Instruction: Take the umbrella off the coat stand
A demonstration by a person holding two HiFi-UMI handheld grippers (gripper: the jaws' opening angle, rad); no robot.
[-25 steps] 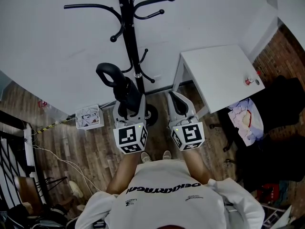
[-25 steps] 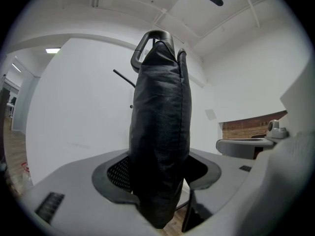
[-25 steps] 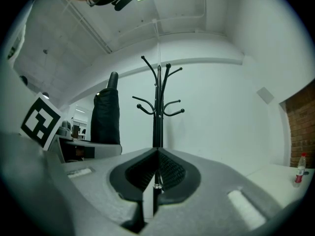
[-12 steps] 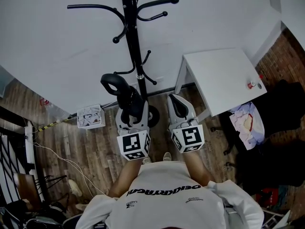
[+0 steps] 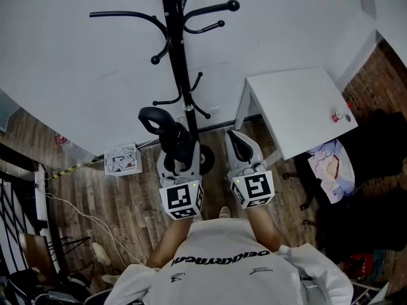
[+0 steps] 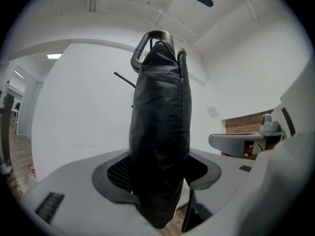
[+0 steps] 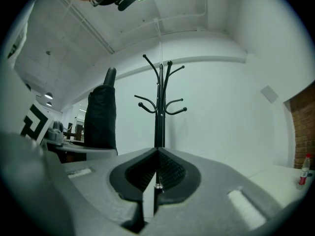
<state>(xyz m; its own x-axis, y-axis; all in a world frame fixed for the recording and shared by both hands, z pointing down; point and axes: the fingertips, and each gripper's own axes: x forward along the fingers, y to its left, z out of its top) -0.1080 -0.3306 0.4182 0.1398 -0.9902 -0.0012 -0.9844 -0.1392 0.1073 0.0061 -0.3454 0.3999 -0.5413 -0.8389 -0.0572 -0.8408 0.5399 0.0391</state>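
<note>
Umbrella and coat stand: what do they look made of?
Umbrella: dark matte fabric, judging by its creases and stitched seam; its hooked handle looks like smooth plastic, possibly rubber-coated. Coat stand: probably black-painted metal tube, with thin curved hooks and a slight sheen.

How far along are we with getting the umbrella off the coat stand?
Done: the umbrella looks free of the coat stand, upright and apart from its hooks. In hand: the left claw is clamped on its folded canopy; the right claw is shut and empty. Left: probably just carrying it clear of the stand.
</note>
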